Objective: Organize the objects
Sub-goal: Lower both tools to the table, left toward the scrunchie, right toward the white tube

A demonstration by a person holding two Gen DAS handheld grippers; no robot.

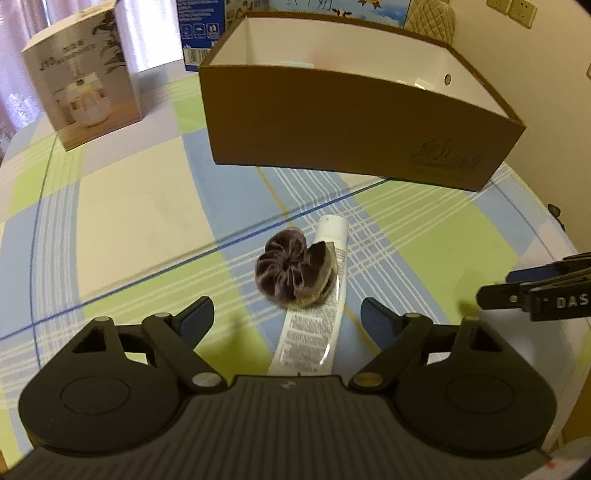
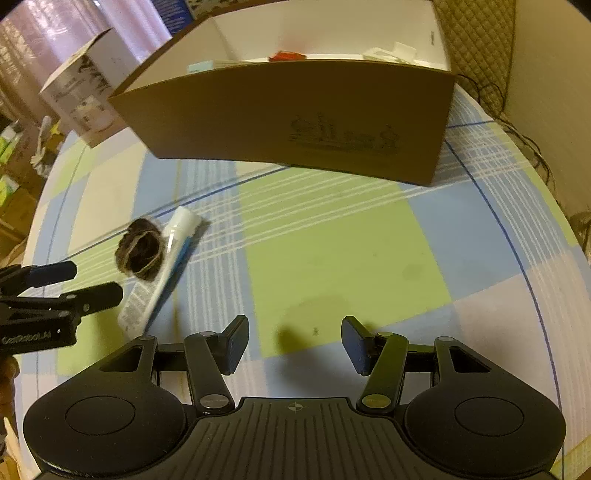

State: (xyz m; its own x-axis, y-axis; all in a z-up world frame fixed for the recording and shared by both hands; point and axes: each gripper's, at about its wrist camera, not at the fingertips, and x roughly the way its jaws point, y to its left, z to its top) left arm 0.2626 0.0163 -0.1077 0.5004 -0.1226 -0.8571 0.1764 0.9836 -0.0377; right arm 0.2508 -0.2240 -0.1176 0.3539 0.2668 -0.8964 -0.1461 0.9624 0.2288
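Observation:
A dark purple velvet scrunchie (image 1: 291, 271) lies on the checked tablecloth, partly on top of a white tube (image 1: 317, 317) with printed text. My left gripper (image 1: 286, 314) hovers open just short of both, its fingers spread either side of the tube. In the right wrist view the scrunchie (image 2: 139, 249) and the tube (image 2: 162, 266) lie at the left, with the left gripper (image 2: 96, 282) beside them. My right gripper (image 2: 293, 343) is open over bare cloth, nothing between its fingers. Behind stands an open brown cardboard box (image 1: 354, 125) with a few small items inside.
A grey product box (image 1: 85, 77) stands at the back left and a blue carton (image 1: 201, 33) behind the brown box. The round table's edge (image 2: 554, 206) curves off at the right, with a quilted chair back (image 2: 476, 48) and cables beyond it.

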